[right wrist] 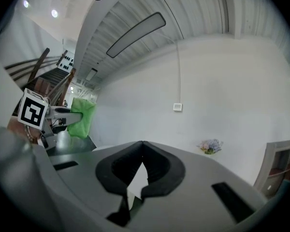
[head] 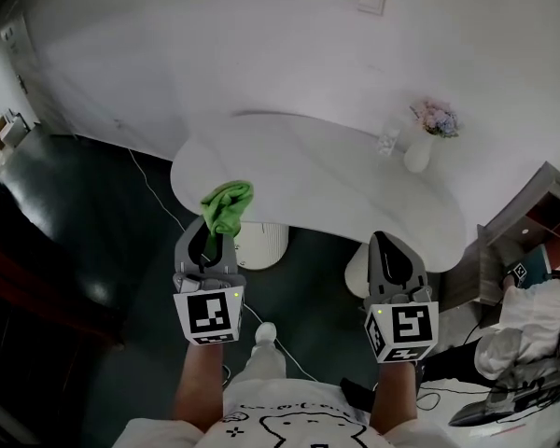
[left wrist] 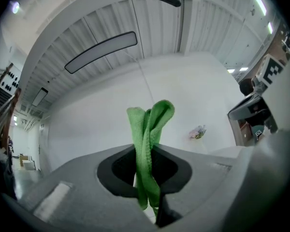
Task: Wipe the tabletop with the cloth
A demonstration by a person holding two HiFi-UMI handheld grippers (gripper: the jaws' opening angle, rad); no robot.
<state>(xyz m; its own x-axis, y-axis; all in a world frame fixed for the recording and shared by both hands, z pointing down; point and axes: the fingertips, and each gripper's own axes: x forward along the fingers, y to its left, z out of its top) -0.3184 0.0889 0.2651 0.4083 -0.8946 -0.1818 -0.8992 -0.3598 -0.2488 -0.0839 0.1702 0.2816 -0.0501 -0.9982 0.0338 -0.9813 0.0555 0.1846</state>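
Observation:
A green cloth (head: 226, 206) sticks up out of my left gripper (head: 208, 238), which is shut on it just before the near left edge of the white oval table (head: 308, 171). In the left gripper view the folded cloth (left wrist: 147, 144) is pinched between the jaws and rises above them. My right gripper (head: 392, 253) hangs in front of the table's near right edge, shut with nothing held; its jaws meet at the tips (right wrist: 142, 150). The right gripper view shows the cloth (right wrist: 82, 118) off to the left.
A white vase with flowers (head: 422, 138) and a small glass (head: 387, 142) stand at the table's far right. A white round base (head: 259, 245) sits under the table. A shelf unit (head: 532, 241) and clutter stand at the right; a cable (head: 149, 187) runs over the dark floor.

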